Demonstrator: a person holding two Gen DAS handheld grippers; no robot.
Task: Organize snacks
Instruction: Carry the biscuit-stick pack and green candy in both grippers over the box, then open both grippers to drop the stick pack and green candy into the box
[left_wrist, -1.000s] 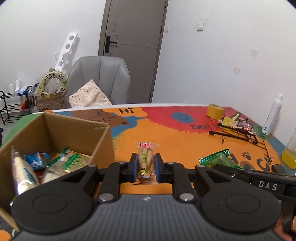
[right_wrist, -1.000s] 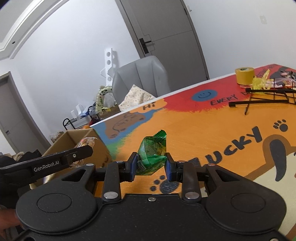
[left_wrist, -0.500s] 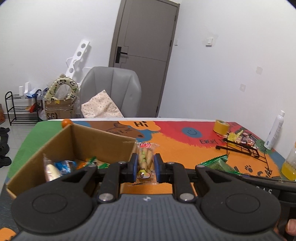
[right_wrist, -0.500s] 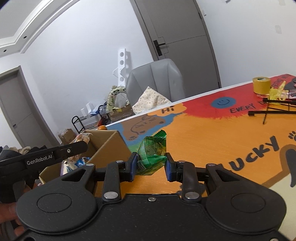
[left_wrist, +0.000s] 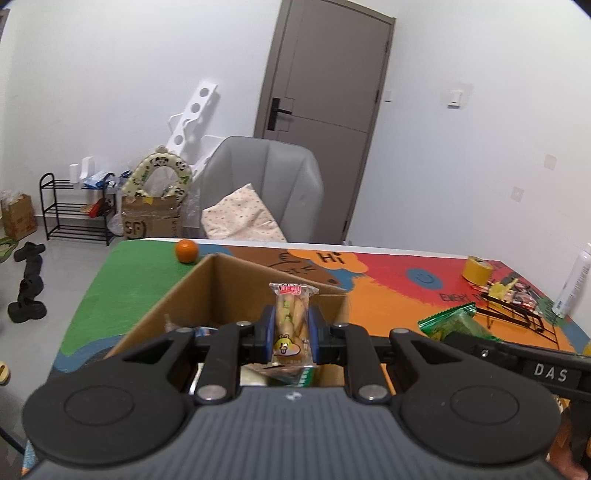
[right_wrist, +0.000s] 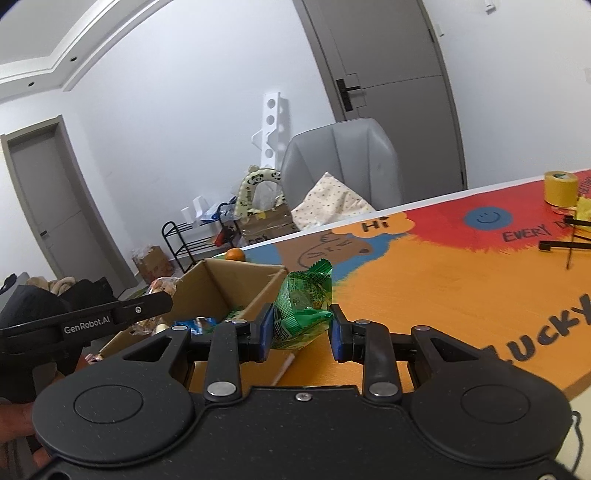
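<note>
My left gripper (left_wrist: 291, 332) is shut on a clear pack of biscuit sticks (left_wrist: 291, 317) and holds it upright above the open cardboard box (left_wrist: 236, 273). My right gripper (right_wrist: 301, 326) is shut on a green snack packet (right_wrist: 303, 306), held just right of the box (right_wrist: 229, 280); the packet also shows in the left wrist view (left_wrist: 452, 325). Several snack packs lie inside the box (right_wrist: 195, 325). The left gripper's body (right_wrist: 85, 321) shows at the left of the right wrist view.
An orange (left_wrist: 186, 251) sits on the table's far left beyond the box. A yellow tape roll (left_wrist: 476, 270), a black wire rack (left_wrist: 517, 314) and a white bottle (left_wrist: 572, 284) stand at the right. A grey chair (left_wrist: 269, 188) is behind the table.
Both grippers have moved left toward the box with their snacks. The biscuit pack now hangs over the box opening, and the green packet is beside the box's right wall.
</note>
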